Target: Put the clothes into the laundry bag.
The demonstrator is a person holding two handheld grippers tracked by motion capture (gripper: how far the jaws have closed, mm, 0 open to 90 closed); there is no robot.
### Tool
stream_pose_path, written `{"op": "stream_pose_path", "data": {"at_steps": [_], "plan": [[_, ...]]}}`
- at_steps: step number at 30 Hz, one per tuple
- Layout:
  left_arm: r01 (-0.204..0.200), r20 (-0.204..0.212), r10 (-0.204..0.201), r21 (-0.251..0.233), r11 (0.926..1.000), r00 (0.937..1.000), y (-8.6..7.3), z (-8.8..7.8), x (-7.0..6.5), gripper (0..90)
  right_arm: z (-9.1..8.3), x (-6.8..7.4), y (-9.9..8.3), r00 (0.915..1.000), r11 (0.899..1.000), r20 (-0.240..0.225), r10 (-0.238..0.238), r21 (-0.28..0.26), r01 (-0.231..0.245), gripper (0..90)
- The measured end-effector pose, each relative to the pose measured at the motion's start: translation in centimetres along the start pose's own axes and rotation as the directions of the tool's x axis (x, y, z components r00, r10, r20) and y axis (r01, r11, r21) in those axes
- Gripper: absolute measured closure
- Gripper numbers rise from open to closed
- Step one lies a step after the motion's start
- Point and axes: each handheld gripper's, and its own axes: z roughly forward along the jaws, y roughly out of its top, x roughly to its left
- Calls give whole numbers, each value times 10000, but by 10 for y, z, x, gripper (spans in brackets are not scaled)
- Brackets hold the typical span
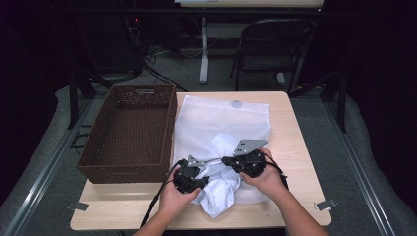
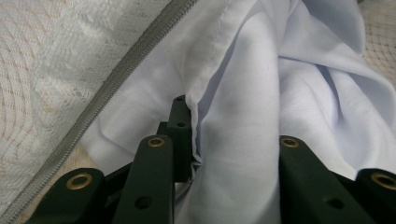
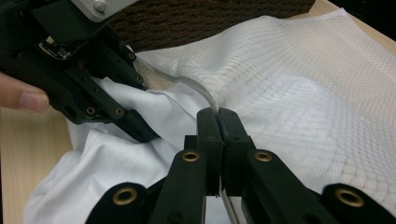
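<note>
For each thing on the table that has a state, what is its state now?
Mesh bag: lying flat, zipper edge open.
White cloth: crumpled, partly inside the bag.
Basket: upright, nothing seen inside.
Left gripper: jaws around a fold of the cloth.
Right gripper: shut on the bag's zipper edge.

A brown woven rectangular basket (image 1: 129, 132) stands on the light wooden tabletop (image 1: 295, 147). Just beside its right wall lies a white mesh zip bag (image 1: 231, 115). Near the basket's front right corner, the left tool (image 1: 189, 178) and right tool (image 1: 248, 162) sit on crumpled white cloth (image 1: 219, 194) at the bag's near edge.
</note>
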Motion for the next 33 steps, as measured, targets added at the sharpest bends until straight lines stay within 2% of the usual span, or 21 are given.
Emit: {"op": "stream_pose_path", "data": {"at_steps": [15, 16, 21, 33], "plan": [[177, -47, -178, -199, 9996, 9998, 13, -4, -4, 722, -2, 2, 3, 10000, 9999, -43, -46, -102, 45, 887], [82, -92, -84, -181, 9998, 9999, 15, -4, -4, 722, -2, 2, 3, 10000, 9999, -47, -56, -110, 55, 886], [221, -75, -223, -289, 9993, 9997, 20, -6, -5, 724, -3, 3, 4, 10000, 9999, -33, -44, -163, 44, 887], [379, -231, -391, -472, 9982, 9990, 28, -2, -8, 728, -4, 4, 5, 9999, 9997, -71, -101, -220, 100, 887]]}}
